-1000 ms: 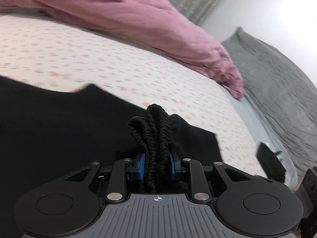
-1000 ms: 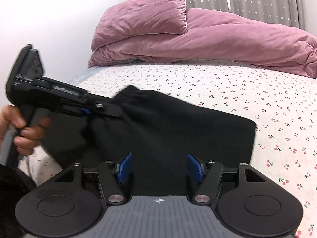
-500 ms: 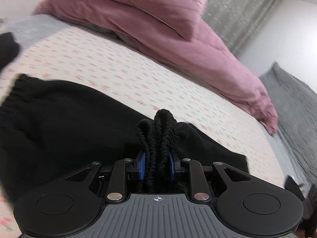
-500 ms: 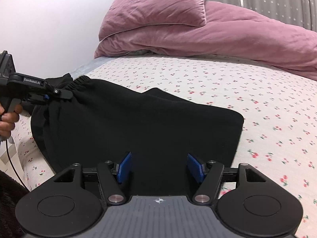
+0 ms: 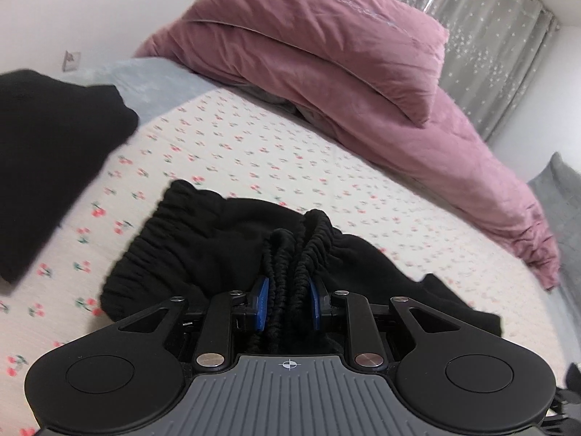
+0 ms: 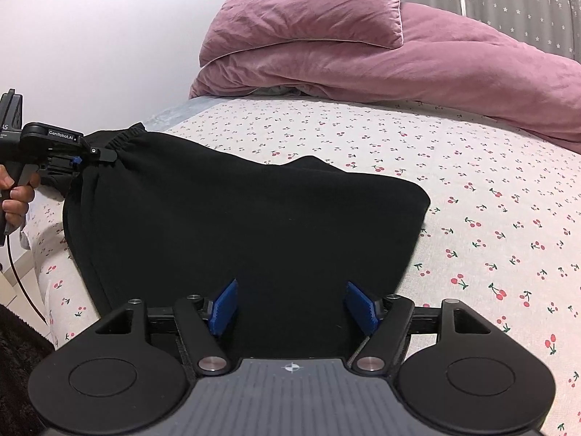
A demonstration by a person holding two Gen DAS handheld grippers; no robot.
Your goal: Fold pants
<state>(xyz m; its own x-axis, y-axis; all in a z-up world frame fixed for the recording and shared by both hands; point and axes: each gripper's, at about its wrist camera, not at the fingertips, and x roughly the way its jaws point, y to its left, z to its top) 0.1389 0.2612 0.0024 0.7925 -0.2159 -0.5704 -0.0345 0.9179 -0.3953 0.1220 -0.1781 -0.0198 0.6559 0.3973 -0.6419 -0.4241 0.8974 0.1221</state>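
Black pants lie folded on the cherry-print bed sheet. My left gripper is shut on the bunched elastic waistband, which stands up between the blue pads. In the right wrist view, a hand holds that same left gripper at the far left, near the bed's edge, and it keeps the waistband corner lifted. My right gripper hovers over the near end of the pants. Its jaws are opening, with black fabric below them and nothing pressed by the pads.
A pink duvet with a pillow is piled at the head of the bed. Another black garment lies at the left. Grey curtains hang behind and a grey blanket sits at the right. A dark rug lies below the bed's edge.
The left gripper carried the waistband leftward toward the bed's edge, drawing the pants out flat. Its view swung left to show the other black garment. The right gripper's jaws spread a little wider.
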